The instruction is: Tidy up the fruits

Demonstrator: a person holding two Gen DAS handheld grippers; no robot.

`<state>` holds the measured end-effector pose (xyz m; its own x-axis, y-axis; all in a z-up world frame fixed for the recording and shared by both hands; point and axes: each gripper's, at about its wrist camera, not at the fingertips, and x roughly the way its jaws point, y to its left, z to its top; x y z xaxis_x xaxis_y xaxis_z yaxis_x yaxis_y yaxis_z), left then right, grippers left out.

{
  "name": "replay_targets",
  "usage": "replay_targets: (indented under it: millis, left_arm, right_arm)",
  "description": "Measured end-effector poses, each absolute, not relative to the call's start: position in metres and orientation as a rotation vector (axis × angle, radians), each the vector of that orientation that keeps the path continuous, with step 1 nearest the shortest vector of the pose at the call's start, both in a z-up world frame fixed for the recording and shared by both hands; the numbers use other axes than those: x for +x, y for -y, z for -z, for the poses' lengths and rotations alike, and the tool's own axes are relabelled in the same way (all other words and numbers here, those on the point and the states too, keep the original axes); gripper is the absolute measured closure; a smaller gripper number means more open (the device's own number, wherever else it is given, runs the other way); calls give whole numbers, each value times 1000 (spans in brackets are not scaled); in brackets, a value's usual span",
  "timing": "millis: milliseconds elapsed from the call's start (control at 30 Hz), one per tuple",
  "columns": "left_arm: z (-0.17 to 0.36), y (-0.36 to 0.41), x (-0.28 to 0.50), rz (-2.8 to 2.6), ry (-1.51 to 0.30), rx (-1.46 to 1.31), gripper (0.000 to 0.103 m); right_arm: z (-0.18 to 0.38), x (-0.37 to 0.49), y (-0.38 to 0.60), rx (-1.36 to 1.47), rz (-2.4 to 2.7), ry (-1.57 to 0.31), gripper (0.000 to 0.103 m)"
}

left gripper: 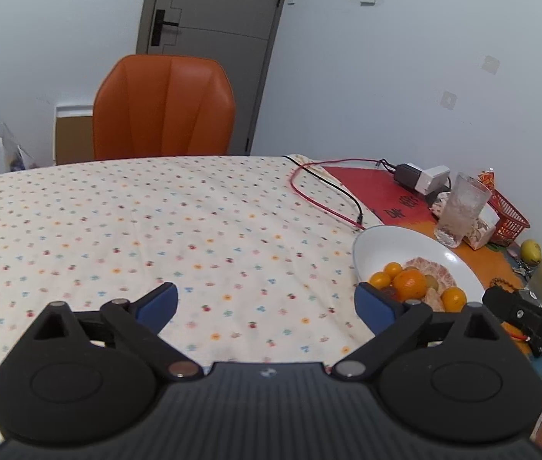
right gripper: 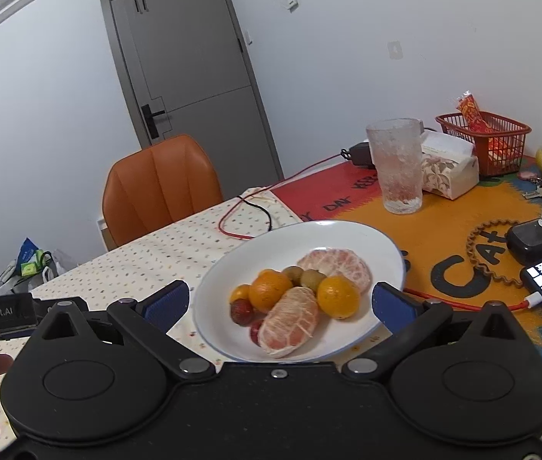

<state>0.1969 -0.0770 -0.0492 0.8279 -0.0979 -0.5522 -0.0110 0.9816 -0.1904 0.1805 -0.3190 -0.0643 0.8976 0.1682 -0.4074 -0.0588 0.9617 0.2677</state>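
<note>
The left gripper (left gripper: 266,303) is held above the bare patterned cloth of the tabletop (left gripper: 156,230), fingers (left gripper: 161,301) spread wide with nothing between them. The right gripper (right gripper: 281,302) is likewise released; its fingers (right gripper: 393,304) frame the white bowl (right gripper: 347,234) from the near side without touching it or its contents. Judged from this posture, both tools have let go and stand clear, so that the fruit rests undisturbed.

Bowl contents, as seen in the right wrist view:
- two peeled citrus pieces, one at the near rim (right gripper: 290,320) and one toward the far side (right gripper: 338,266);
- three small oranges (right gripper: 338,297), grouped at the centre;
- two greenish round fruits (right gripper: 311,278) between the oranges and the far citrus piece;
- two dark red fruits (right gripper: 241,312) along the left inner wall.

All fruit within view of the bowl is gathered inside it, which suggests the sorting step is largely complete. One yellow fruit (left gripper: 531,250) lies outside it near the tabletop's far right edge; whether it belongs to the task cannot be determined.

The bowl sits where the patterned cloth meets the orange mat (right gripper: 443,226). Behind it stand a frosted glass (right gripper: 399,165), apparently empty, and a red basket (right gripper: 501,145) holding a red packet (right gripper: 474,115).
</note>
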Motion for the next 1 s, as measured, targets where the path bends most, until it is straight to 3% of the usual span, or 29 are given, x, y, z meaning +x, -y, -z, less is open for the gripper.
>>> replay_targets:
  millis: [200,1000]
  left_arm:
    - [45,57,183,14,-584,-199,0]
    - [0,7,99,-49,-530,-114,0]
  right_arm:
    - [57,173,300,213,-148,-437,0]
    - [29,137,249,165,-215,-514,0]
